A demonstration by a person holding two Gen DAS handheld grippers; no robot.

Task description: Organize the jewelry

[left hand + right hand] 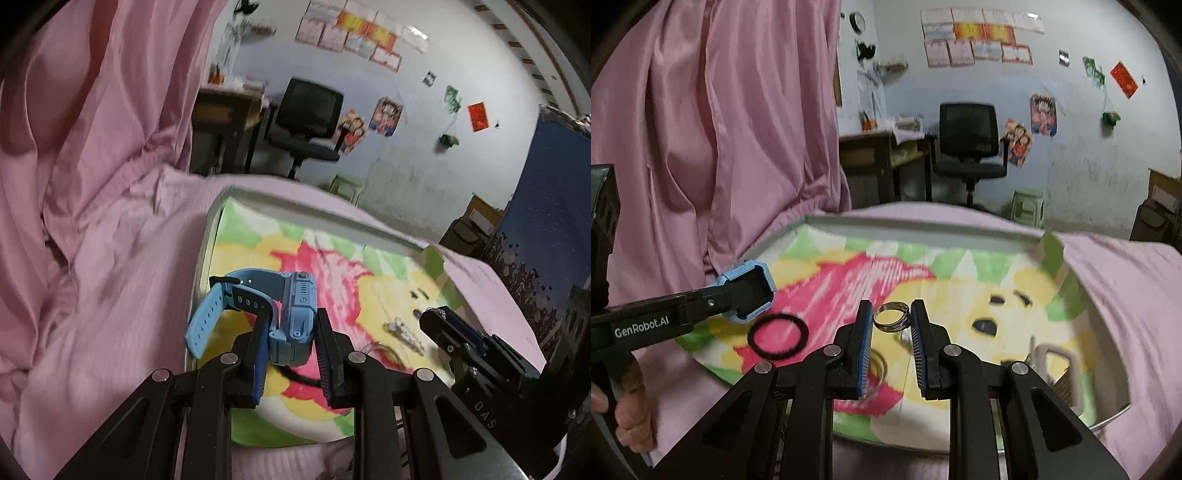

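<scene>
Currently both tools are loaded and raised over a shallow tray lined with a bright cartoon-print towel, which sits on a bed covered in pink sheeting. The left hand-held gripper is closed on the body of a light blue watch, its strap looping out to the left above the tray's left edge. The right hand-held gripper is nearly closed, pinching a small silver ring upright between its blue-padded fingertips. A black ring-shaped band lies flat on the towel below the watch; near the tray's right side lie a few small pale pieces, too blurred to identify. The step in hand looks like carrying picked pieces to their places. No sorting box or compartment is visible, so the destination cannot be told. The next move probably calls for lowering each piece gently and opening the jaws only once it rests, since the ring could roll
</scene>
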